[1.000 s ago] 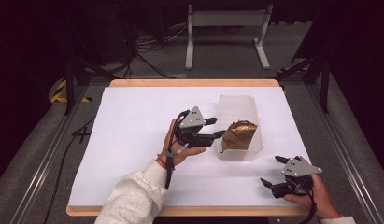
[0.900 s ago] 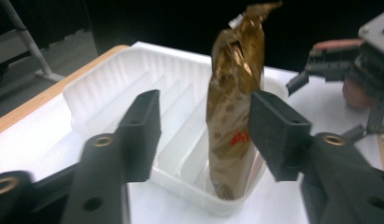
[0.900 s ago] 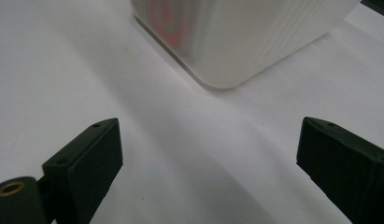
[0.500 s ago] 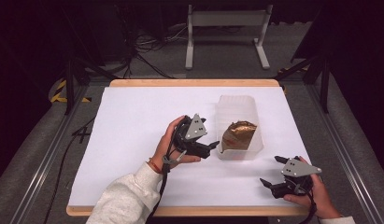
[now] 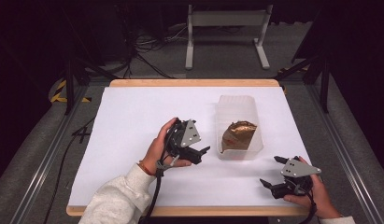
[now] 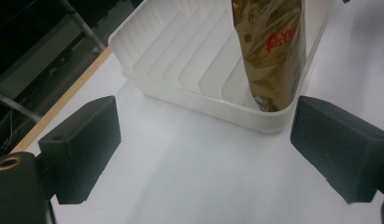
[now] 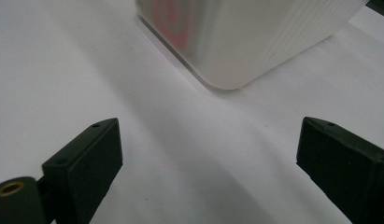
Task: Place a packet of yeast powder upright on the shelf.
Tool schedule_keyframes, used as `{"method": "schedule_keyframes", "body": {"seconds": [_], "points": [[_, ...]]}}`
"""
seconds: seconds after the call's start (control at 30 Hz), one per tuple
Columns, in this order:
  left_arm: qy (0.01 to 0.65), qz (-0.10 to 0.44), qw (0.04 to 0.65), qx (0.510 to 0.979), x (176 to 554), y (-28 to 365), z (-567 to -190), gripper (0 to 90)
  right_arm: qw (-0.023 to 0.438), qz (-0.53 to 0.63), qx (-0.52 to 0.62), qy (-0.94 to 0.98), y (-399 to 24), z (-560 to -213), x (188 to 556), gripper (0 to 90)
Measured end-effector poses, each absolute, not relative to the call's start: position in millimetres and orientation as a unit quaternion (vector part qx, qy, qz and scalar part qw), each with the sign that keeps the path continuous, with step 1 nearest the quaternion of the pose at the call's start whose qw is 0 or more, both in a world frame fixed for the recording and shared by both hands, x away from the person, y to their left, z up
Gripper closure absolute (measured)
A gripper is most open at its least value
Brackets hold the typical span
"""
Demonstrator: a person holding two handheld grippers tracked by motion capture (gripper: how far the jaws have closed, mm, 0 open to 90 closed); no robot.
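A crinkled gold foil pouch lies in the translucent white ribbed plastic tub on the white-covered desk. Left gripper beside it and right gripper near the front edge both spread their fingers wide, empty.

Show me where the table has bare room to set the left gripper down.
The sheet left of the left gripper is bare to its edge, as is the strip behind it. Crowded: the bin with the gold bag, and the right gripper.
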State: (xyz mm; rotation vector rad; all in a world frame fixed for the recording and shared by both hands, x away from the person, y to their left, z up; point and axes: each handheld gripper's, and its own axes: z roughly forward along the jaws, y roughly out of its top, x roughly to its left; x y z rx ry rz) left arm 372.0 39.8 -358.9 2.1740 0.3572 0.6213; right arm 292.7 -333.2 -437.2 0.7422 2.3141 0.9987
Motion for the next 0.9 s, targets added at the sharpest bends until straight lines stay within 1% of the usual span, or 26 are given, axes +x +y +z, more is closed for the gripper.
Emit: {"method": "schedule_keyframes", "body": {"seconds": [0.23, 0.67, 0.73, 0.9], "points": [[0.152, 0.255, 0.401, 0.867, 370, 57, -367, 6.6, 0.256, 0.368, 0.269, 0.852, -333, -437, 292, 7.4], [0.183, 0.271, 0.376, 0.867, 369, 96, -387, 6.1, 0.260, 0.367, 0.268, 0.852, -332, -437, 292, 7.3], [0.182, 0.286, 0.370, 0.865, 367, 101, -390, 5.8, 0.260, 0.366, 0.268, 0.852, -332, -437, 292, 7.3], [0.193, 0.289, 0.355, 0.868, 367, 117, -401, 5.6, 0.261, 0.367, 0.267, 0.852, -332, -436, 292, 7.3]]}}
